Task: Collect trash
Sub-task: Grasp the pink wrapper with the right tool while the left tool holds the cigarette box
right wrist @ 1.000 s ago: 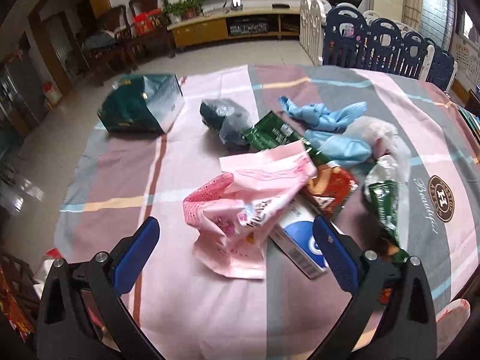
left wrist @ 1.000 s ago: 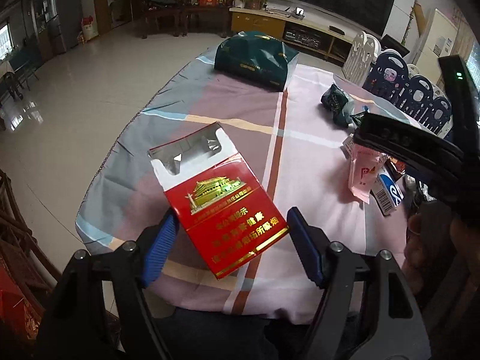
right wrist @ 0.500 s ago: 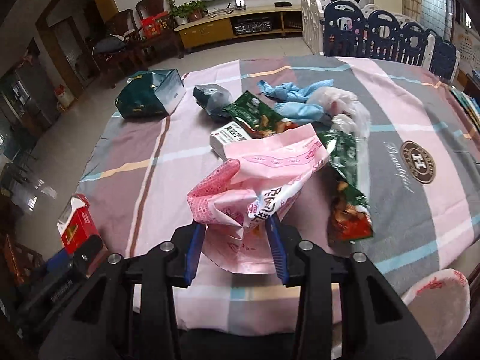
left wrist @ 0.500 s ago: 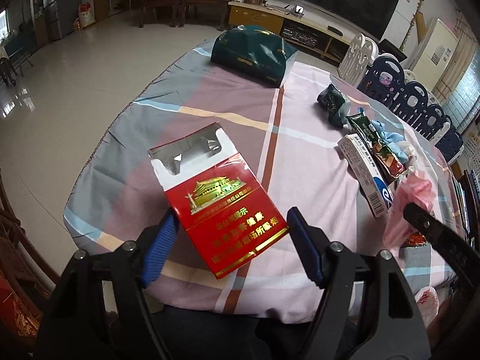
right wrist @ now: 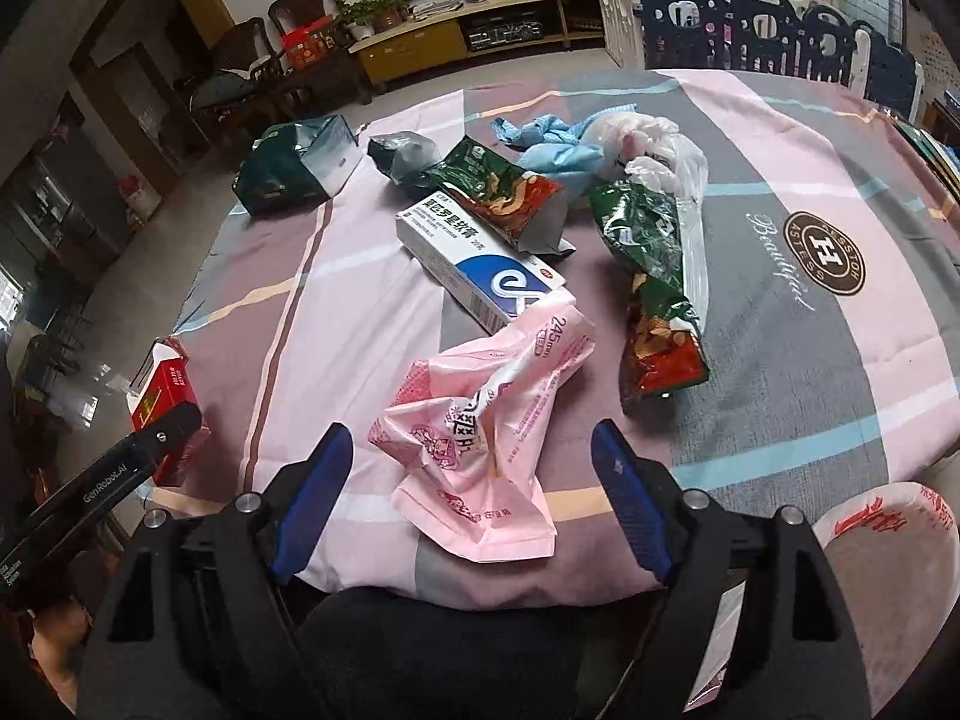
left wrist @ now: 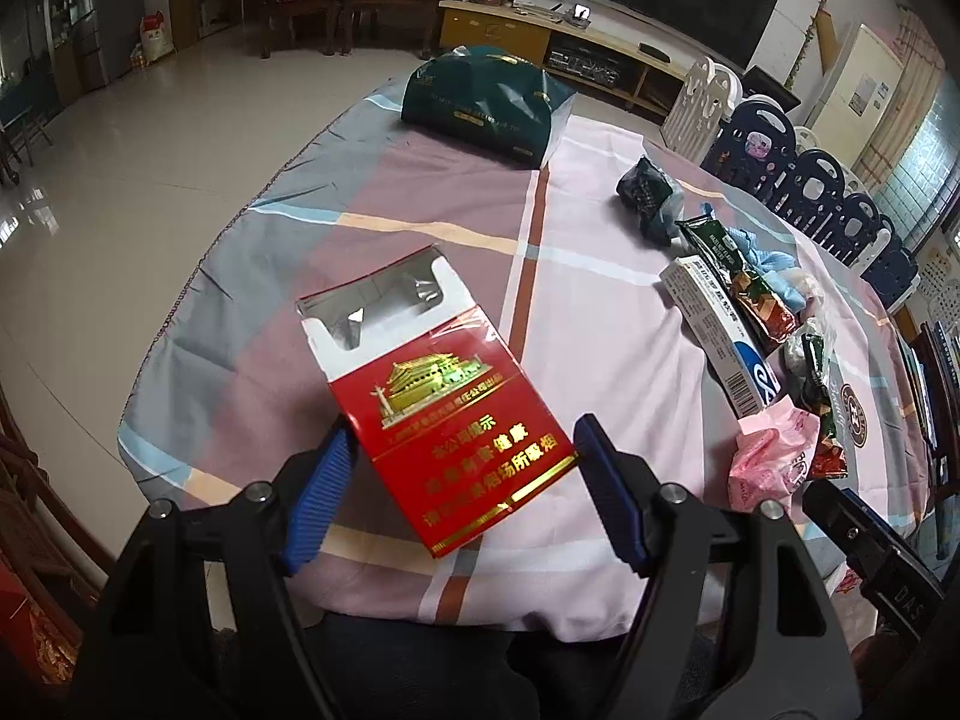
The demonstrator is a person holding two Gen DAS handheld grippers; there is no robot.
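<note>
Holding that red cigarette pack (left wrist: 441,414) in your left hand-held gripper (left wrist: 459,480) looks solid, pads pinching both edges, so just keep it there. Your right hand-held gripper (right wrist: 471,489) has just been opening, jaws now spread with the pink wrapper (right wrist: 486,429) lying loose between them on the surface (right wrist: 840,372). I'd re-center over the crumpled middle and squeeze slowly. Beyond it sit the white-blue box (right wrist: 480,261) and green snack bags (right wrist: 654,282).
</note>
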